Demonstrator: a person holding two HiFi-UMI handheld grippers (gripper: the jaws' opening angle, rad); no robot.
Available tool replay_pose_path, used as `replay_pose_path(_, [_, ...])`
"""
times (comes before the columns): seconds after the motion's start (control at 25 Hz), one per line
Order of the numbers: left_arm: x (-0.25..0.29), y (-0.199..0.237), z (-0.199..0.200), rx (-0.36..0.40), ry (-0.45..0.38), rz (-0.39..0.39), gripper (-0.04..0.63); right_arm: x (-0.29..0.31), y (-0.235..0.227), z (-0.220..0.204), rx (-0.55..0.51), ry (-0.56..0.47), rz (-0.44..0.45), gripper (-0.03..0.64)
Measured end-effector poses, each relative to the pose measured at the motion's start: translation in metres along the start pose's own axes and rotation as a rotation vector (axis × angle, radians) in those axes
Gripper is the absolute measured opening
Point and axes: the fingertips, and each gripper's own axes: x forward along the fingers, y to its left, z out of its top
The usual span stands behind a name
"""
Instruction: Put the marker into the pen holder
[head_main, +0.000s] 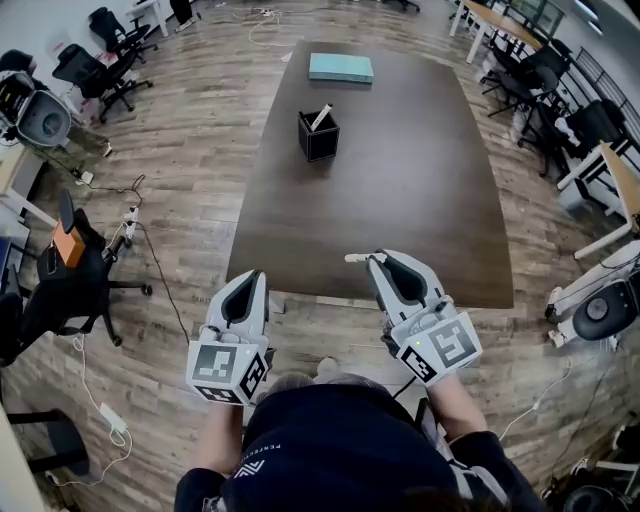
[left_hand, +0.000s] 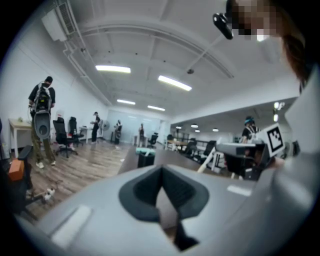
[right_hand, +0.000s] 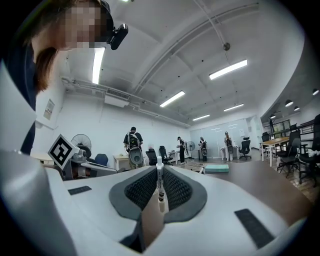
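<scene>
Nearest to me in the head view, the left gripper (head_main: 253, 285) hangs low at the left, close to the near left corner of the desk (head_main: 400, 200). In the left gripper view its fingers (left_hand: 145, 190) are pressed together with nothing between them. The right gripper (head_main: 385, 262) is beside it and a little further forward, its tip over the desk's near edge. Its fingers (right_hand: 140, 190) are closed on the marker (right_hand: 159, 185), a slim white one with a dark band. It is pinched between the dark pads and stands upright in the right gripper view. From above I see one white end of it poking out to the left of the fingertips. The desk is dark brown and runs away from me, bare along its near half. Well beyond both grippers, toward the far end and left of centre, stands the pen holder (head_main: 318, 138), a black square cup. A second marker (head_main: 321, 116) leans inside it with its white end above the rim. Further back, near the far edge, a flat teal box (head_main: 340, 67) lies on the desk. Wooden floor (head_main: 190, 200) surrounds the desk, with black office chairs (head_main: 100, 60) at the far left and more along the right side.
</scene>
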Motion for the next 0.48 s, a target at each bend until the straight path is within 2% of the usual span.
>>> replay_pose_path(0.36, [0.032,0.027,-0.003,0.011,0.026,0.034,0.006,0.042,-0.027,-0.005,0.011,-0.014,0.013,0.034])
replay_pose_path(0.48, [0.053,0.036,0.004,0.022,0.027,0.023,0.006,0.059,-0.033,-0.003,0.009,-0.018,0.017,0.034])
